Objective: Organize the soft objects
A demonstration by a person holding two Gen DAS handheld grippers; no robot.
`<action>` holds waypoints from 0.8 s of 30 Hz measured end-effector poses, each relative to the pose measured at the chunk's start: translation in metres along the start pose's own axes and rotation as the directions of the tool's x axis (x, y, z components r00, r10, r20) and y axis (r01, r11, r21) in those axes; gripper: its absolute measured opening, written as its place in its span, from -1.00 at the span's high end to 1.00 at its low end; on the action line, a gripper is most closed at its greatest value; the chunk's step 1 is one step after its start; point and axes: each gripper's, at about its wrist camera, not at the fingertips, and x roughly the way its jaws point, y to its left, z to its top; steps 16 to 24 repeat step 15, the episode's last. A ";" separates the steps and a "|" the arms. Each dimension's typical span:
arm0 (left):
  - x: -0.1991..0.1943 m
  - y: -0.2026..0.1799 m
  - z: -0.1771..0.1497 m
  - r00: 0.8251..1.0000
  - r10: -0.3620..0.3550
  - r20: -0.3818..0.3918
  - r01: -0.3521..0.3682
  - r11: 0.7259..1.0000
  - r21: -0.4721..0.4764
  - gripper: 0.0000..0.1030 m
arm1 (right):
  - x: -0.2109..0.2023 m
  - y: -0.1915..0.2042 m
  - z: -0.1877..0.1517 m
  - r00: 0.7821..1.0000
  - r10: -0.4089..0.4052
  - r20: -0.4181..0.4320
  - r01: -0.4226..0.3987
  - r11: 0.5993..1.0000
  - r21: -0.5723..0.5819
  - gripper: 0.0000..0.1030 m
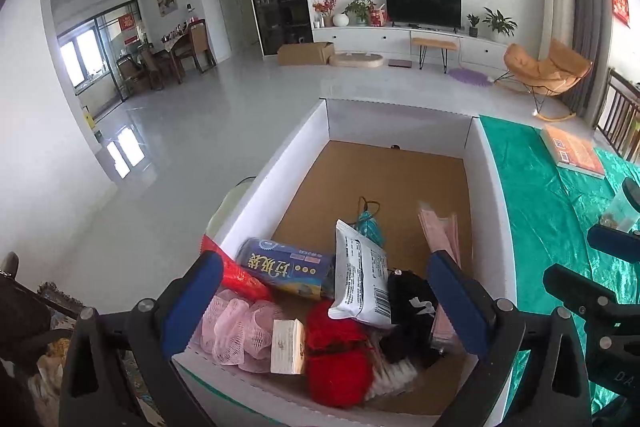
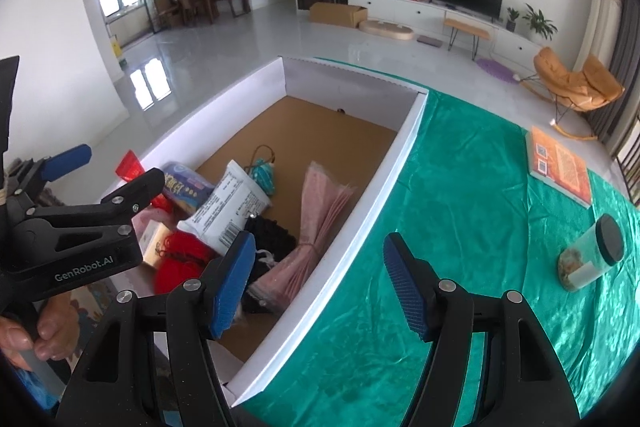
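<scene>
A white-walled cardboard box (image 1: 492, 195) holds the soft things, piled at its near end. There is red yarn (image 1: 340, 359), pink mesh (image 1: 236, 331), a white packet (image 1: 360, 279), a blue packet (image 1: 288, 267), a black knit piece (image 1: 412, 295) and a tied pink bundle (image 2: 324, 203). My left gripper (image 1: 328, 303) hangs open and wide above this pile, holding nothing. My right gripper (image 2: 320, 283) is open over the box's right wall (image 2: 384, 187), with nothing between its pads. In the right wrist view the left gripper (image 2: 116, 167) shows at the left.
The box stands on a green cloth (image 2: 460, 187). An orange book (image 2: 560, 167) and a black-lidded jar (image 2: 592, 255) lie on the cloth to the right. A small teal yarn piece (image 1: 368, 227) lies mid-box. The far half of the box floor is bare. A hand (image 2: 24, 331) grips the left tool.
</scene>
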 end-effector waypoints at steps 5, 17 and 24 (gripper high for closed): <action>-0.001 0.002 0.000 1.000 -0.016 -0.003 0.016 1.000 -0.012 -0.96 | 0.000 0.004 -0.002 1.000 -0.003 -0.006 0.003 1.000 -0.021 -0.36; -0.005 0.012 -0.005 0.999 -0.038 0.007 0.038 0.997 -0.069 -0.96 | -0.001 0.010 -0.006 1.000 -0.007 0.000 0.007 0.999 -0.042 -0.36; -0.005 0.012 -0.005 0.999 -0.038 0.007 0.038 0.997 -0.069 -0.96 | -0.001 0.010 -0.006 1.000 -0.007 0.000 0.007 0.999 -0.042 -0.36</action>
